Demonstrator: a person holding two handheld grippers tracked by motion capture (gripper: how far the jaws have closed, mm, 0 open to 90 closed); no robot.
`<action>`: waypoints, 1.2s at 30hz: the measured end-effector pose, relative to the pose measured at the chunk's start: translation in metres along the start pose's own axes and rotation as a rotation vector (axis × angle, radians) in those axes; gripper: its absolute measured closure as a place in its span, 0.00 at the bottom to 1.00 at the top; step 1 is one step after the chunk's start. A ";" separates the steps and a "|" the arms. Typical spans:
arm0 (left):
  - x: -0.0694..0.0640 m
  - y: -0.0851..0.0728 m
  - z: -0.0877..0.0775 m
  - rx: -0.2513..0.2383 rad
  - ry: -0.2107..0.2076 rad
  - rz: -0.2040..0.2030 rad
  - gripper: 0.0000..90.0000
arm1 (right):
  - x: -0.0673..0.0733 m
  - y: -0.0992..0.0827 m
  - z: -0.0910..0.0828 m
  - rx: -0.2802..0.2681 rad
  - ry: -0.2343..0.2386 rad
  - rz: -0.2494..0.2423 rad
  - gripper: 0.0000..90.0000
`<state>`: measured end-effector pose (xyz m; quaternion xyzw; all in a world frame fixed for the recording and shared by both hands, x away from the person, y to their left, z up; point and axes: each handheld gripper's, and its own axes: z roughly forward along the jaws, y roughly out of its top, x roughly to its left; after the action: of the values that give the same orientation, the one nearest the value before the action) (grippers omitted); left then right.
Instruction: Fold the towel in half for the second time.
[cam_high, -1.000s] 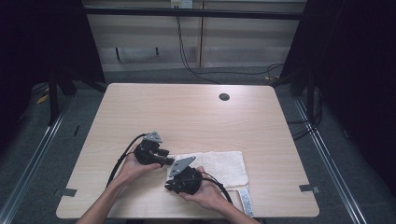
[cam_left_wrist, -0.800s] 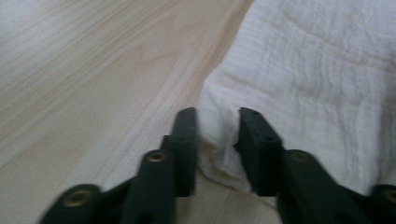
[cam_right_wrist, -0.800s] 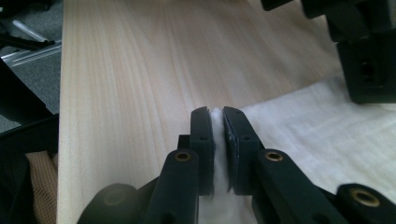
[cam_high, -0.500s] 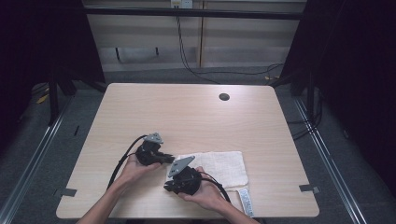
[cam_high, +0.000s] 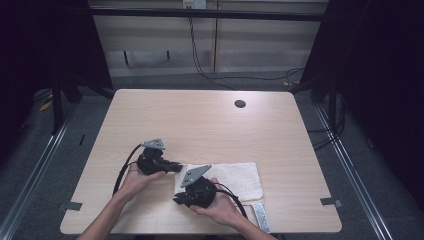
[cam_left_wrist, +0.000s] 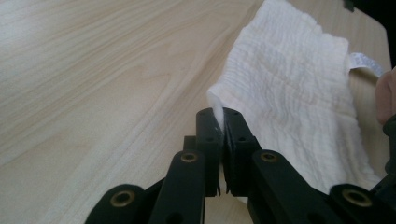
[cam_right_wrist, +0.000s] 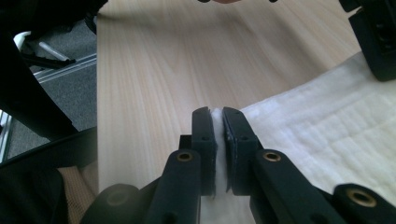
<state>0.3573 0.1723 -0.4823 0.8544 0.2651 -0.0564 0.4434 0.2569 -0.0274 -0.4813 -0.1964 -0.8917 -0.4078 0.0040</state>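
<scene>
On the light wood table, toward 6 o'clock, lies a white cloth. The left gripper has just closed on the cloth's corner; the right gripper pinches its edge. A round hole sits at 12 o'clock. Dark curtains and grey floor surround the table.

Both forearms come in from the bottom edge, bent toward each other, hands low over the surface. Left gripper points right; its jaws have just closed on a cloth corner. Right gripper points left, fingers clamped on the cloth's edge.
</scene>
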 end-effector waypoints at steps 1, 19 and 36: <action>0.000 0.000 -0.001 0.000 0.002 -0.005 0.96 | 0.001 0.001 -0.001 -0.002 -0.005 -0.003 0.93; 0.001 -0.005 -0.033 -0.054 0.037 -0.055 0.96 | 0.005 0.023 -0.010 -0.095 0.028 0.016 0.94; 0.002 -0.007 -0.068 -0.107 0.083 -0.080 0.96 | 0.017 0.057 -0.002 -0.123 0.047 -0.013 0.94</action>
<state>0.3466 0.2299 -0.4473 0.8199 0.3198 -0.0246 0.4743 0.2609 0.0108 -0.4355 -0.1807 -0.8660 -0.4662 0.0102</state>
